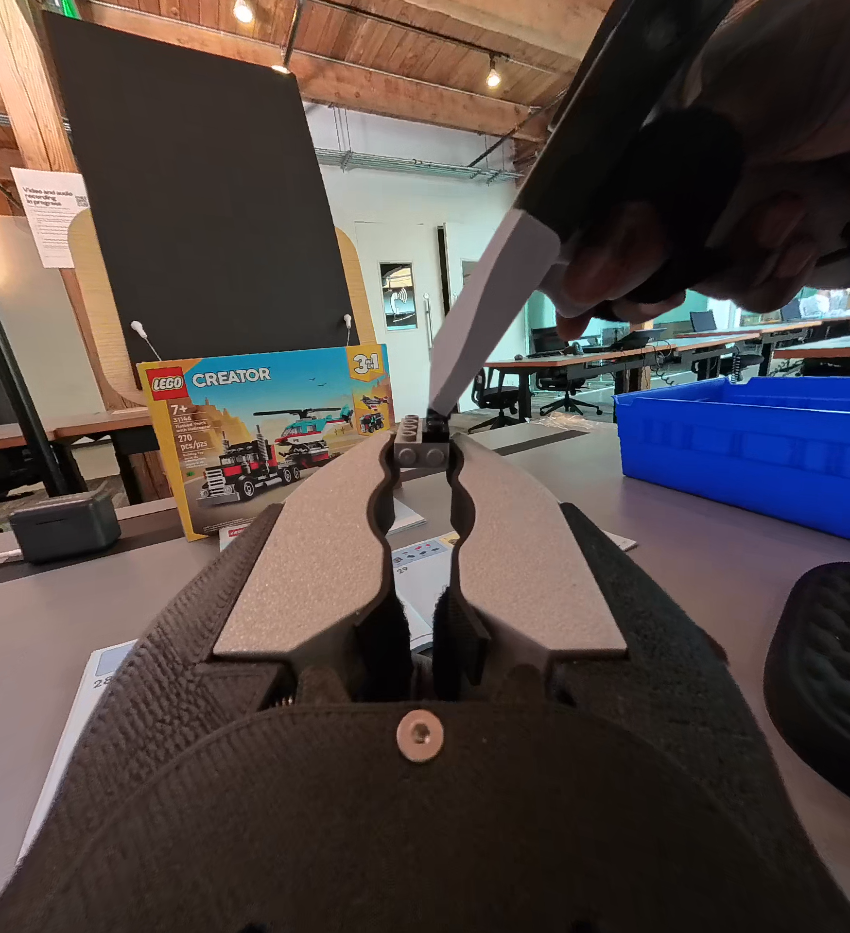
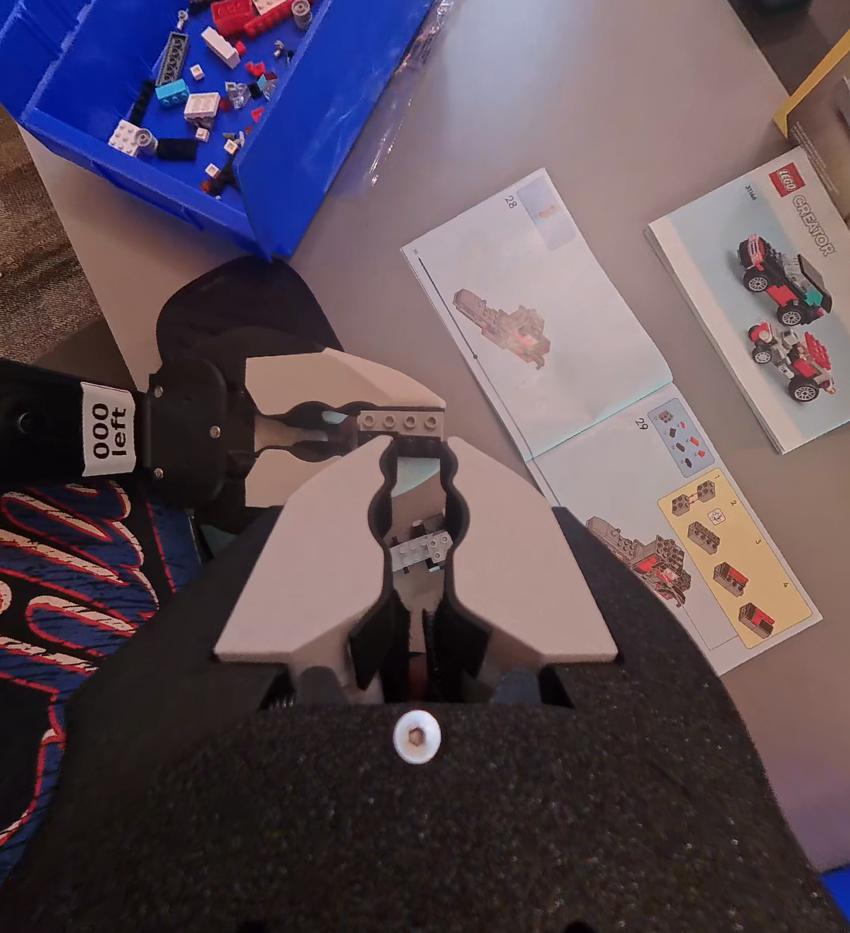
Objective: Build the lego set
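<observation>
Left wrist view: left claw clenched on a grey brick; right claw grips a black piece on it.

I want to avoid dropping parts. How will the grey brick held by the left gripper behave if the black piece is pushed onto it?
The grey brick looks rigid and light. Pinched only at its end by the left gripper, it may pivot downward. The black piece looks tiny, so it could slip.

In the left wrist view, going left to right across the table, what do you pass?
Dark grey box → Lego set box → grey brick held in the left gripper → blue bin.
</observation>
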Demonstrator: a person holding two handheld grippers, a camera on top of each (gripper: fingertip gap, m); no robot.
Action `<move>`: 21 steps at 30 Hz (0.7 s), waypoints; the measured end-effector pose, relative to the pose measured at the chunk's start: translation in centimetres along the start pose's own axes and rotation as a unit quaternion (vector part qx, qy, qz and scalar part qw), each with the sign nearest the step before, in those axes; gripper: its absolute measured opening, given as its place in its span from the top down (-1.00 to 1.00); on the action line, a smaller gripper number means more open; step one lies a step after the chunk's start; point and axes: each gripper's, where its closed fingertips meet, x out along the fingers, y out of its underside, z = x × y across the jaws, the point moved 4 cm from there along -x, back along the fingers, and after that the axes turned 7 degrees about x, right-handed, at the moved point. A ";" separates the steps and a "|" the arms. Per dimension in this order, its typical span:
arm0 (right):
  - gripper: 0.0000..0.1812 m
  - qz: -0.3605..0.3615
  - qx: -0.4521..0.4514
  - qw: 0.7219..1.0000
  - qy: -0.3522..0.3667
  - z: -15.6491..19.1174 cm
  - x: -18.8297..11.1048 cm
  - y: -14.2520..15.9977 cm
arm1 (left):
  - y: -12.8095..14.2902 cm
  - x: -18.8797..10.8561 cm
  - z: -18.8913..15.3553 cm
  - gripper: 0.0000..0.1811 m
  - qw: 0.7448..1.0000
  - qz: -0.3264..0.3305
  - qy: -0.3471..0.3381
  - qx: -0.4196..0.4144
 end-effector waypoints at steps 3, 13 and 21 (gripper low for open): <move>0.82 0.005 -0.001 1.000 0.005 0.0 0.0 -0.1 | 0.0 0.0 0.0 0.81 1.000 -0.001 0.001 -0.004; 0.82 0.023 -0.004 1.000 0.011 -0.1 0.1 -0.3 | 0.0 0.0 0.1 0.81 1.000 -0.006 0.004 -0.015; 0.82 0.032 -0.004 0.999 0.000 0.3 0.2 -0.6 | -0.1 0.0 0.0 0.81 1.000 -0.007 0.007 -0.018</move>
